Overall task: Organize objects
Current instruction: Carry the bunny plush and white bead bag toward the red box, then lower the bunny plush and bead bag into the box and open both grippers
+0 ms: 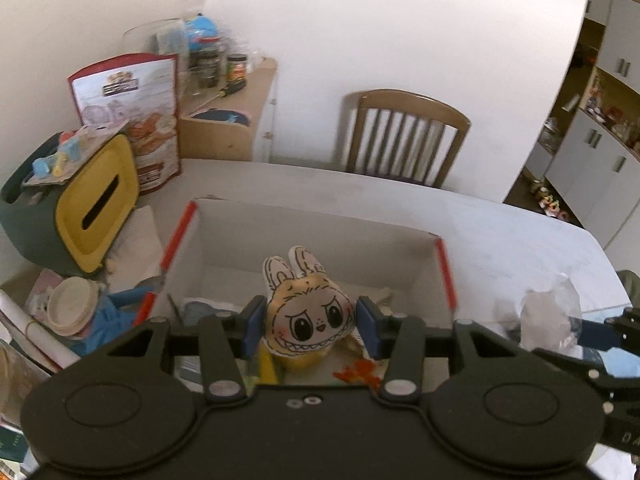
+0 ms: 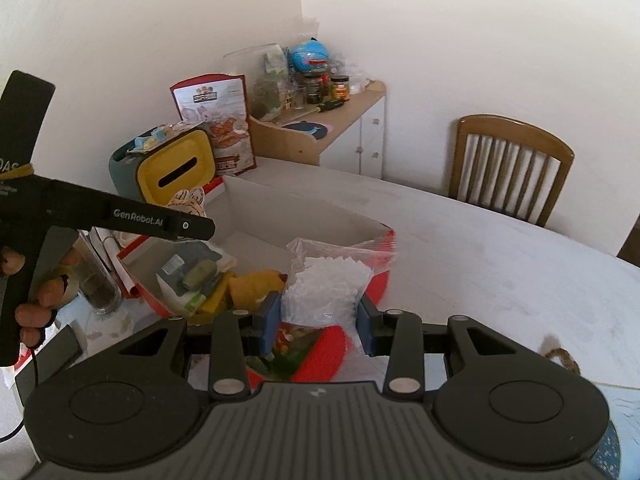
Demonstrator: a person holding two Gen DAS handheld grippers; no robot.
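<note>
Left tool [image 1: 310,326] clamped on plush toy [image 1: 308,312], right tool [image 2: 318,324] clamped on plastic bag [image 2: 326,284]; both sit directly above open box [image 1: 320,236], straight down to drop.

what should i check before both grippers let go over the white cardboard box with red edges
1. Left gripper shut on the yellow bunny-eared plush toy: ok.
2. Right gripper shut on the clear zip bag of white pellets: ok.
3. Plush toy over the white cardboard box with red edges: ok.
4. Bag over the box rather than its near red rim: cannot tell.
5. Free floor space in the box: ok at the far end, cluttered near.
6. Grippers clear of each other: ok.
</note>
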